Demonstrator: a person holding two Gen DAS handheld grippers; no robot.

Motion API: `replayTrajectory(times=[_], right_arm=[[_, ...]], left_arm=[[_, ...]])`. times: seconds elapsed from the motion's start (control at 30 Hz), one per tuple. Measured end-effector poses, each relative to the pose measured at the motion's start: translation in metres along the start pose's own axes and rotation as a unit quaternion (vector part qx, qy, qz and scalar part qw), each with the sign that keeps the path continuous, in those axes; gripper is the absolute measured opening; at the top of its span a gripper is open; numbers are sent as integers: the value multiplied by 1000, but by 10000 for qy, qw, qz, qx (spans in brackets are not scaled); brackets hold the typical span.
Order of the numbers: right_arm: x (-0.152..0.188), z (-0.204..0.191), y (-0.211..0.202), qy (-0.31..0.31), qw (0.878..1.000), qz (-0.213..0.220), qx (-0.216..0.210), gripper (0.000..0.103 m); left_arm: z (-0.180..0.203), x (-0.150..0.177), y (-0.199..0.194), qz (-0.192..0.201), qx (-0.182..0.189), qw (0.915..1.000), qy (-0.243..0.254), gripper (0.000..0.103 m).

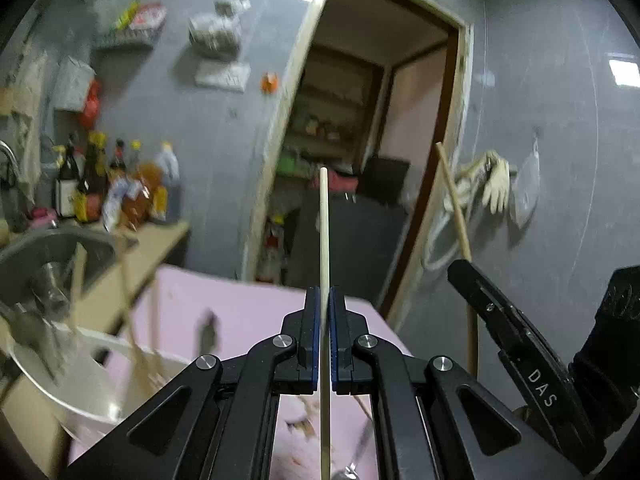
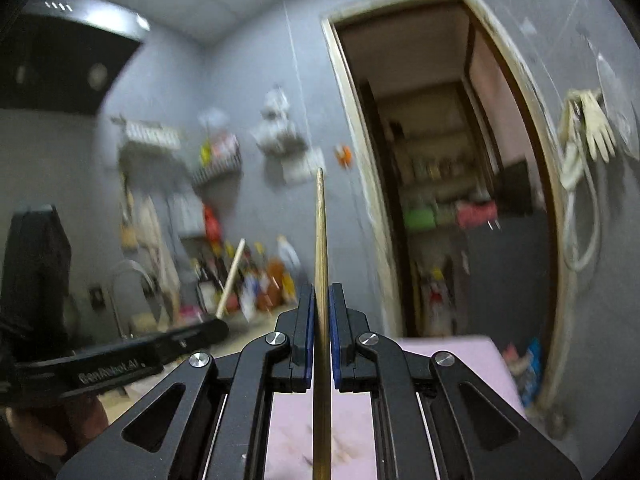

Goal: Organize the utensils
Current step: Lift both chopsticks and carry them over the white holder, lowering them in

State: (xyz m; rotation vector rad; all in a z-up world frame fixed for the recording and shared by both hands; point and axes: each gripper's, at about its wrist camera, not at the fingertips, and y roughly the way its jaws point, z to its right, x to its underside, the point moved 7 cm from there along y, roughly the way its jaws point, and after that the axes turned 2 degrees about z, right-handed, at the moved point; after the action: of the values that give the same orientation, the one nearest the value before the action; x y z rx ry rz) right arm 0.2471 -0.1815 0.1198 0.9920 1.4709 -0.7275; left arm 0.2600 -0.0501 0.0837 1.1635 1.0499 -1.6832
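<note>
My left gripper (image 1: 324,296) is shut on a pale wooden chopstick (image 1: 324,232) that stands upright between its blue pads, lifted above the pink table (image 1: 240,308). My right gripper (image 2: 319,294) is shut on a darker golden-brown chopstick (image 2: 320,240), also upright and raised. In the left wrist view the right gripper (image 1: 460,268) shows at the right with its brown chopstick (image 1: 454,200). In the right wrist view the left gripper (image 2: 218,326) shows at the left with its pale chopstick (image 2: 231,276). A white round holder (image 1: 76,380) with several chopsticks stands blurred at the lower left.
A counter with a metal sink (image 1: 52,248) and several sauce bottles (image 1: 116,184) lies to the left. An open doorway (image 1: 360,160) faces me, with gloves (image 1: 496,184) hung on the grey wall. A spoon (image 1: 352,470) lies on the pink table below.
</note>
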Motion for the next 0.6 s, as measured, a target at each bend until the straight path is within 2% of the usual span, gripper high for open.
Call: replayTrajectory(times=[0.13,0.33,0.47,0.6], right_arm=[[-14,-32,16,143,9985,438,-308,5],[-14,-71,47,571,9943,621,-655,5],[-3,-89,64,813,9912,669,-805,5],[13,-102,76,751,9913,713,-813,5]], left_arm=[[-26,-32,-20,369,-229,9990,50,2],[-94,-60,-49,710,-572,9956,-236,2],[-145,-63,-63,863,-866,9908,-578,2],[-188,-57,-68,1039,-1165,9843,-823,2]])
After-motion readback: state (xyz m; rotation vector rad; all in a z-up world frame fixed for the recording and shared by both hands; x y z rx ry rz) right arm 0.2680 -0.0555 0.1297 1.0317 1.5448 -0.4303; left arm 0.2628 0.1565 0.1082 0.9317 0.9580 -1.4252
